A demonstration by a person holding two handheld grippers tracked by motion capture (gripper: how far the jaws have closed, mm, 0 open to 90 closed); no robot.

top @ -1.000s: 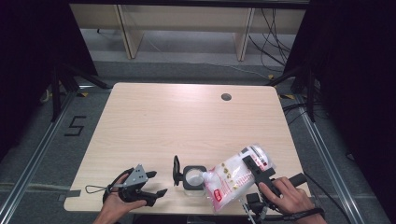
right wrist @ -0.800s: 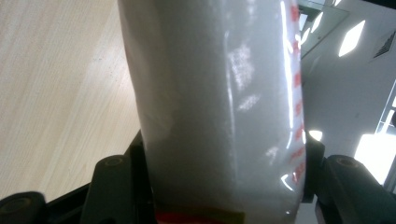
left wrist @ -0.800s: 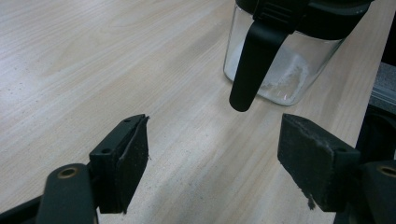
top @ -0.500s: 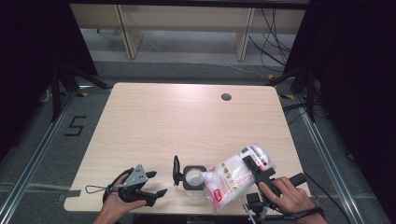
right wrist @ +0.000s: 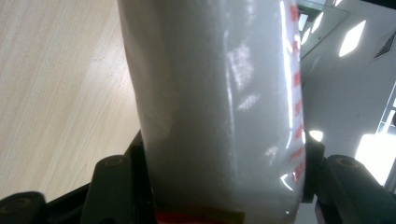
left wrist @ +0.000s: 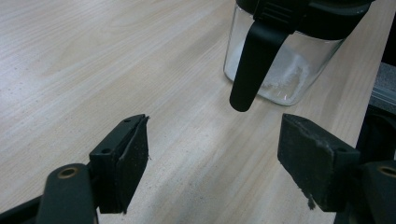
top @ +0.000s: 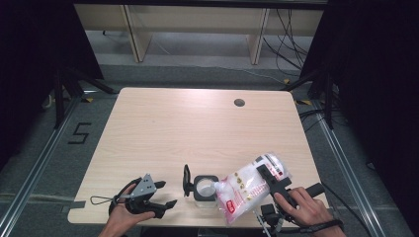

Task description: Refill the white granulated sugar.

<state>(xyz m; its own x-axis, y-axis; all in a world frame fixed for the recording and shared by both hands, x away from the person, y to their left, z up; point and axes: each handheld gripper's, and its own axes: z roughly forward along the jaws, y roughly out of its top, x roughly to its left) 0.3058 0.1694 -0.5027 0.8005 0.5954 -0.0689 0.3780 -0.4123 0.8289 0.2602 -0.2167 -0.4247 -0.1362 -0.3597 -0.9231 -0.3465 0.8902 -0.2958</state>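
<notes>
The bag (top: 249,186) of white grains lies tilted near the table's near right edge, its lower corner over the mouth of the jar (top: 204,188) just to its left. It is clear plastic with red print — the writing is too small to read in the high view, and in the right gripper view (right wrist: 219,93) the red marks along its edge are only blurred strokes. The right gripper (top: 271,178) is clamped across the bag's upper part, jaws pressed to both sides.

The jar is glass with a black rim and a black lid (top: 187,179) hinged up at its left; some white grains lie at its bottom (left wrist: 285,74).

The left gripper (top: 160,193) rests near the table's (top: 197,128) front edge, left of the jar — jaws wide apart, nothing between them.

A "5" (top: 80,133) is marked on the floor, left of the table.
</notes>
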